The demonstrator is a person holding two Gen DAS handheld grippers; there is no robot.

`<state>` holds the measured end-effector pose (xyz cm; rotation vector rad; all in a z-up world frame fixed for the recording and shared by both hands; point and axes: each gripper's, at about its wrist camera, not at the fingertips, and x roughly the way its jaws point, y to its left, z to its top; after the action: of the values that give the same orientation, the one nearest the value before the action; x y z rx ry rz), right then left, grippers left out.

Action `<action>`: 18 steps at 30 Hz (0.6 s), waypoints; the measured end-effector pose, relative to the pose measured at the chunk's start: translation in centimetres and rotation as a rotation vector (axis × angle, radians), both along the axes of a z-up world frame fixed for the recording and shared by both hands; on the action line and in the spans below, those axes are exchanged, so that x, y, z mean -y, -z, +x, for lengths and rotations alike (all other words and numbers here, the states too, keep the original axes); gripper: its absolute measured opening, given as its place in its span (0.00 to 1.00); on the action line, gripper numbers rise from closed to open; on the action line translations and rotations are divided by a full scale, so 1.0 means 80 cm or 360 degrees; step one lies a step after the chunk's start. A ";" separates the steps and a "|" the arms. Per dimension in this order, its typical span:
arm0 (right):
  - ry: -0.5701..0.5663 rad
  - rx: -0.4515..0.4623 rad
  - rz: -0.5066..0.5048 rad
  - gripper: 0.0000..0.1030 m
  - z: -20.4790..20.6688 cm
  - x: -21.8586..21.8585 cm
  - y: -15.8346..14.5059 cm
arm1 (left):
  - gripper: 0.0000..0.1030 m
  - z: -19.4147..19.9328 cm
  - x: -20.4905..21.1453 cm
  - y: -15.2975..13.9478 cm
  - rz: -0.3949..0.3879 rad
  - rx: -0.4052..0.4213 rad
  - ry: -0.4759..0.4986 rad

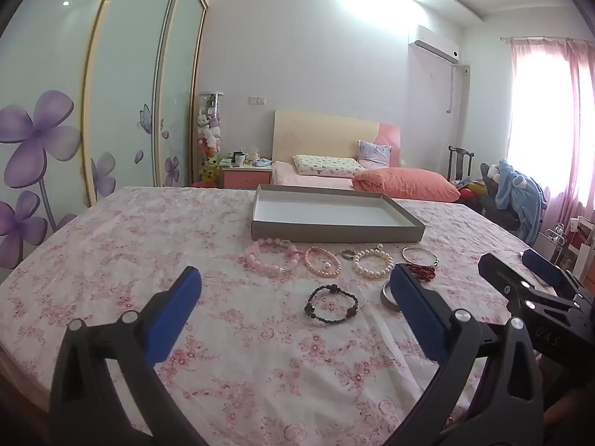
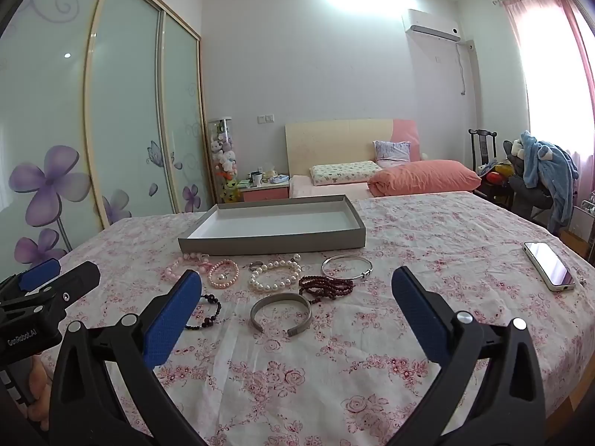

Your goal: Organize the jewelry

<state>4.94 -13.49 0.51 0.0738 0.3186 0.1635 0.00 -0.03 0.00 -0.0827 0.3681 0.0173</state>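
Nothing is sorted yet: bracelets (image 2: 275, 278) lie on the surface (image 2: 427, 245) before the empty tray (image 2: 271, 242). Both claws, left (image 1: 297, 278) and right (image 2: 297, 278), hang released; next, grasp one bracelet.

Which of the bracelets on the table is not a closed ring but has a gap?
The flat silver cuff, nearest the right hand-held gripper. Its band ends in an opening at the front; the others are closed loops.

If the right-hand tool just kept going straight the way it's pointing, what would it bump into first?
Probably the open silver cuff lying on the flowered cloth, which sits nearly centred ahead of the right tool; depth is hard to judge.
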 end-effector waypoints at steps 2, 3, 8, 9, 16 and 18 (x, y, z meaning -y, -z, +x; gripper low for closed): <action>0.0001 -0.0001 0.0006 0.98 0.000 0.000 0.000 | 0.96 0.000 0.000 0.000 -0.0001 -0.0001 -0.0003; 0.0000 -0.0001 0.0006 0.98 0.000 0.000 0.000 | 0.96 0.000 0.000 0.000 0.0000 -0.0001 -0.0005; -0.0001 -0.0002 0.0007 0.98 0.000 0.001 0.001 | 0.96 0.000 0.000 0.000 -0.0010 -0.0003 -0.0001; -0.0001 -0.0003 0.0007 0.98 0.001 0.001 0.001 | 0.96 0.000 0.000 0.000 -0.0009 -0.0003 -0.0001; 0.0001 -0.0003 0.0002 0.98 0.000 0.001 0.001 | 0.96 0.000 -0.001 0.000 -0.0012 -0.0005 0.0000; 0.0002 -0.0002 0.0003 0.98 0.000 0.001 0.001 | 0.96 0.000 -0.001 0.000 -0.0012 -0.0005 -0.0002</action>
<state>4.96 -13.57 0.40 0.0760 0.3197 0.1626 0.01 0.02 0.00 -0.0904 0.3711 0.0170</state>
